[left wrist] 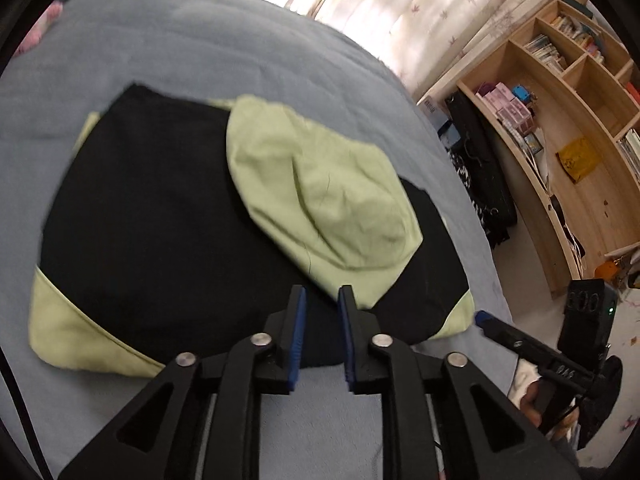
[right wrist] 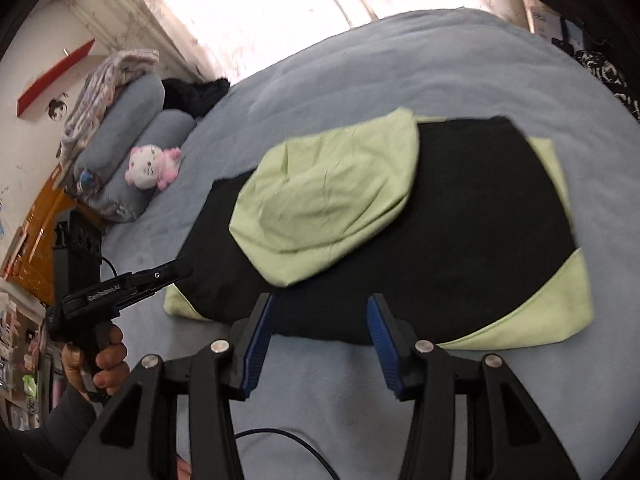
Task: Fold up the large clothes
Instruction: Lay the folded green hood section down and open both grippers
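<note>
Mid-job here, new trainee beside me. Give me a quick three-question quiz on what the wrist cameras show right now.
1. True or false: the left gripper is clamped on the green hood.
2. What does the black and green garment lie on? A) bare floor B) blue-grey bed cover C) wooden shelf
3. Fill in: the pink and white plush toy sits against the grey ____.

Key:
1. False; both it and the right gripper are open and hold nothing.
2. B
3. pillows
</note>
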Tool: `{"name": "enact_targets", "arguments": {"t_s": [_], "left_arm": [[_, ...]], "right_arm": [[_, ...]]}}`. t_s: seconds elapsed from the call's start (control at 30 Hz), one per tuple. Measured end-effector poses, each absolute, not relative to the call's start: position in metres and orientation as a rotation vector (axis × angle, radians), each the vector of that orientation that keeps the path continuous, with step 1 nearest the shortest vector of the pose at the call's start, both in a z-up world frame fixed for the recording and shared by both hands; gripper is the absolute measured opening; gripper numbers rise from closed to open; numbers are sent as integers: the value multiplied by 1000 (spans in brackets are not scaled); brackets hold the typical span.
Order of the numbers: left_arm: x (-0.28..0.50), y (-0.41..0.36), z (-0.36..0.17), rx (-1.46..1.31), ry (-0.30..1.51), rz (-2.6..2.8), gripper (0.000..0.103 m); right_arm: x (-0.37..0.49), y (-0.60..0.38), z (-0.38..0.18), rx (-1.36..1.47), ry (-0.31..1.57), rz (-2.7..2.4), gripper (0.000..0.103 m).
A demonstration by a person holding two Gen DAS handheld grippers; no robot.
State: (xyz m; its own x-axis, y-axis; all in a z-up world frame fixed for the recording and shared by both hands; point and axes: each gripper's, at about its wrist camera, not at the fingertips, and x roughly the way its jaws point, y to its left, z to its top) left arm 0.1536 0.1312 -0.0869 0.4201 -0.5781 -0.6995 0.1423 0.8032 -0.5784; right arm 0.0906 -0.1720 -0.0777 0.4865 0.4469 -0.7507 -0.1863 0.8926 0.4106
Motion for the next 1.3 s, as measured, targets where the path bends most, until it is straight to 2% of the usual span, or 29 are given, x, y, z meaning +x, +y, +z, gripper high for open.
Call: {"name": "enact_targets", "arguments": {"t_s": [0.3,0.37,0.43,0.53,0.63,0.73,0.8,0.87,0.9,1.07,1.13,1.3], "left_arm": [[198,106,-148,-605,1144,-515,15],[205,104,-156,-628,1139,-521,15],[212,100,-162,-650,1134,-517,13],[214,92,-162,-645,1142,-452,4],[199,81,-144,-594,1103,-429,4],[193,69,-162,-562,1215,-386,4],[191,67,-173,-575,1236,-368,5],[187,68,-169,-581,1214,-377,7],[185,68,-161,-547,1208,-364,12],[170,71,-115,-326,1062,-237,17],[170,72,-101,-314,998,-223,20],[211,51,-80,-355,893,-277,21]], "right_arm": [[154,-139,-135,389,1054,410,48],[169,-141,-149,424,1070,399,45],[177,-140,-159,438,1074,404,15],[174,-139,-155,459,1064,411,10],[153,-139,-133,450,985,411,10],[152,-136,-167,414,1103,348,10],[149,-137,-173,423,1104,338,11],[144,-133,-160,363,1095,326,17],[142,-132,-153,327,1090,312,22],[116,-141,-106,188,936,246,23],[120,-146,-94,205,878,282,23],[165,-121,-87,188,813,353,23]]}}
